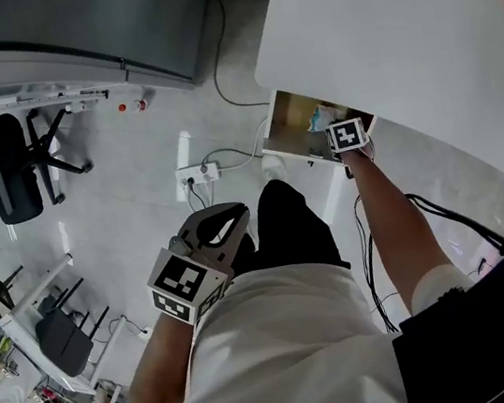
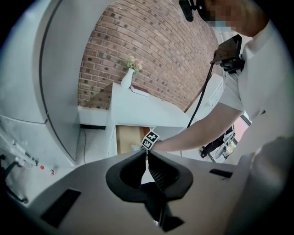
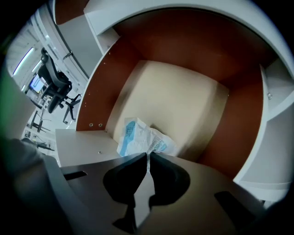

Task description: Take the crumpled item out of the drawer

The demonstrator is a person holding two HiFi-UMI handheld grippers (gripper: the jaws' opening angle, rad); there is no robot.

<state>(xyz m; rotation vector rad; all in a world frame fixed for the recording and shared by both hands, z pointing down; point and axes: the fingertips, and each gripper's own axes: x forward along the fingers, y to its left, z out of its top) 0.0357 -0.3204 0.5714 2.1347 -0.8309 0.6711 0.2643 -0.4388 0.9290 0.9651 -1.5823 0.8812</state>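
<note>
A crumpled white and blue wrapper (image 3: pixel 140 137) lies at the front of the open wooden drawer (image 3: pixel 183 103). My right gripper (image 3: pixel 148 154) reaches into that drawer, its jaws pinched together on the wrapper's near edge. From the head view the drawer (image 1: pixel 290 133) juts out under the white desk (image 1: pixel 397 40), and the right gripper (image 1: pixel 344 136) sits at its mouth beside the wrapper (image 1: pixel 318 118). My left gripper (image 1: pixel 209 239) hangs low by the person's waist, well away from the drawer. Its jaws (image 2: pixel 147 153) are shut with nothing between them.
A power strip (image 1: pixel 198 172) with cables lies on the floor left of the drawer. A black office chair (image 1: pixel 10 168) stands at far left. A white vase of flowers (image 2: pixel 127 78) stands on the desk against a brick wall (image 2: pixel 151 50).
</note>
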